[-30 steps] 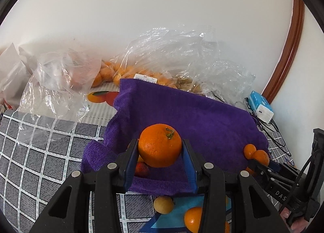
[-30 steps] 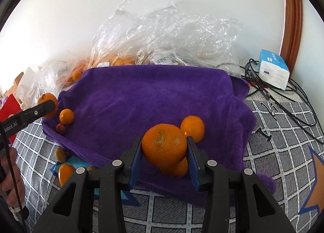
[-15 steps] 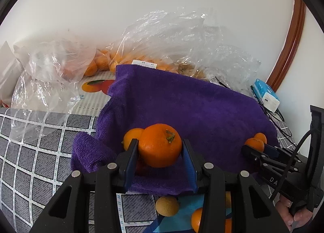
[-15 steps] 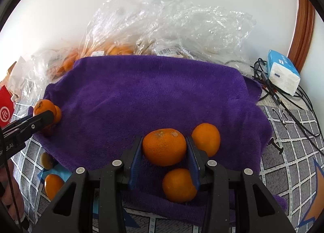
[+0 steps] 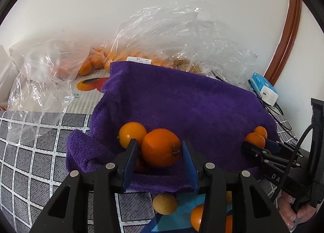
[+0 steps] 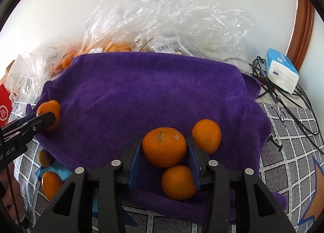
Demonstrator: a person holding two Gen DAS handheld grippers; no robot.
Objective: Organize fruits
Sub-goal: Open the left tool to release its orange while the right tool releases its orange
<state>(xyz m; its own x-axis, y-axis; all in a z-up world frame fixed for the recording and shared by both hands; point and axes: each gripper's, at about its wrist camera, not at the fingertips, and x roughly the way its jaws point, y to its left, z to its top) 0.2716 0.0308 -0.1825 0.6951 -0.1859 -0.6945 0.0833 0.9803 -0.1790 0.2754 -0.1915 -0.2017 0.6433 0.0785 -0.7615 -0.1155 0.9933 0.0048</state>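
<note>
A purple towel (image 5: 182, 101) (image 6: 151, 91) lies on the checked tablecloth. My left gripper (image 5: 159, 147) has its jaws opening around an orange (image 5: 158, 152) that rests on the towel's near left corner beside a smaller orange (image 5: 131, 133); the pads stand just off its sides. My right gripper (image 6: 164, 142) is also opening, with an orange (image 6: 164, 150) between the pads, lying on the towel against two others (image 6: 206, 136) (image 6: 178, 182). Each gripper also shows at the other view's edge: the right gripper (image 5: 255, 148), the left gripper (image 6: 40, 119).
Clear plastic bags (image 5: 172, 36) (image 6: 162, 20) with more oranges line the wall behind the towel. Loose fruit (image 5: 165, 203) (image 6: 51, 184) lies on the cloth in front. A tissue pack (image 6: 281, 71) and cables (image 6: 283, 99) sit at the right by a wooden frame.
Both oranges have come down onto the towel. The left orange has rolled so its stem points right, and both pairs of jaws have widened slightly.
</note>
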